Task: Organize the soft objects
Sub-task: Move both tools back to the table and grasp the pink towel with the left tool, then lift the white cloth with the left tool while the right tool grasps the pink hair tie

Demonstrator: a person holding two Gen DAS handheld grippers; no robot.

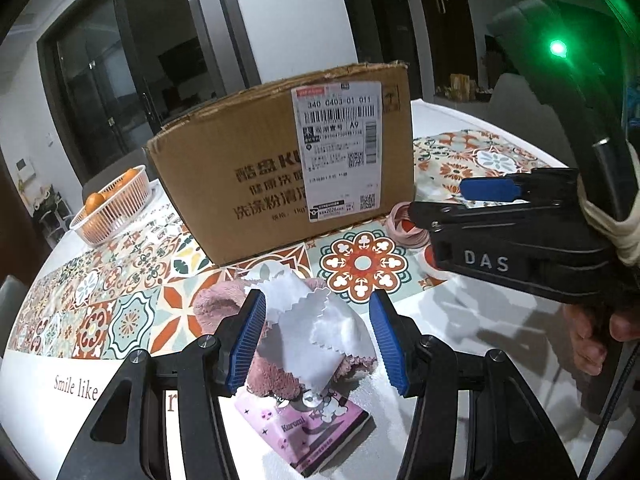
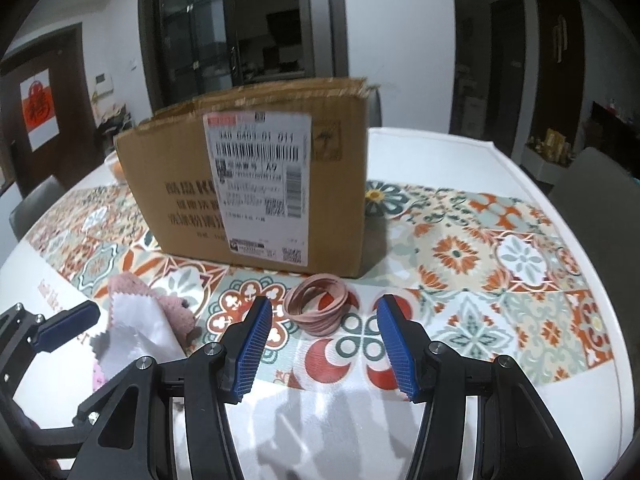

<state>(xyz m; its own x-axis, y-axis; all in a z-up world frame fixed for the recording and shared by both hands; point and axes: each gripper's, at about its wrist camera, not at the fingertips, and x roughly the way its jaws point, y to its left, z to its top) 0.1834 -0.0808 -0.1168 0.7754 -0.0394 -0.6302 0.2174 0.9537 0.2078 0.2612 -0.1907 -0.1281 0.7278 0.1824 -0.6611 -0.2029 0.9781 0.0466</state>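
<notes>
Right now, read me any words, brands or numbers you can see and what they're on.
"340 0403-01 011", "A9": shipping label on cardboard box.
"DAS": right gripper.
"Kuromi": pink tissue pack.
"Smile like": table mat.
Box's Chinese print and label's fine text: unreadable.

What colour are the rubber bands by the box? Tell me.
Dusty pink rubber bands; right wrist view shows them best.

Brown box, pink bands, floral-tiled runner.

A white cloth with zigzag edges lies crumpled over a pink fuzzy towel before me, atop a pink tissue pack. Pink bands lie coiled by the box.
</notes>
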